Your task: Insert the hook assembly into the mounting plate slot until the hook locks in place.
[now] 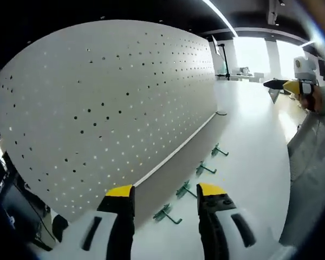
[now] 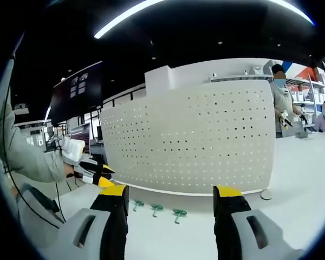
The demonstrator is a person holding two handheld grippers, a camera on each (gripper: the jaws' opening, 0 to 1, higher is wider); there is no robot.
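The white pegboard (image 1: 108, 103) stands upright on the white table (image 1: 249, 162), and four green hooks lie on the table in a row along its foot. In the left gripper view they run from the nearest hook (image 1: 166, 214) to the second hook (image 1: 184, 189), the third hook (image 1: 203, 169) and the farthest hook (image 1: 219, 150). The left gripper (image 1: 166, 196) hangs low over the near end of this row with its jaws wide apart and nothing between them. The right gripper (image 2: 171, 196) faces the pegboard from further back, also with wide, empty jaws; from there three of the hooks show in a line at the board's foot. No hook is lifted yet, so I judge that the step in hand is the first pick. To do it well, I would lower the left gripper over the nearest hook, close on its straight shank and not on the curved end, so that the mounting end stays free. Then the hook should be brought square to a hole in the board and pressed in until it sits firmly. The other gripper should keep away from the row, so that the remaining hooks are not pushed.
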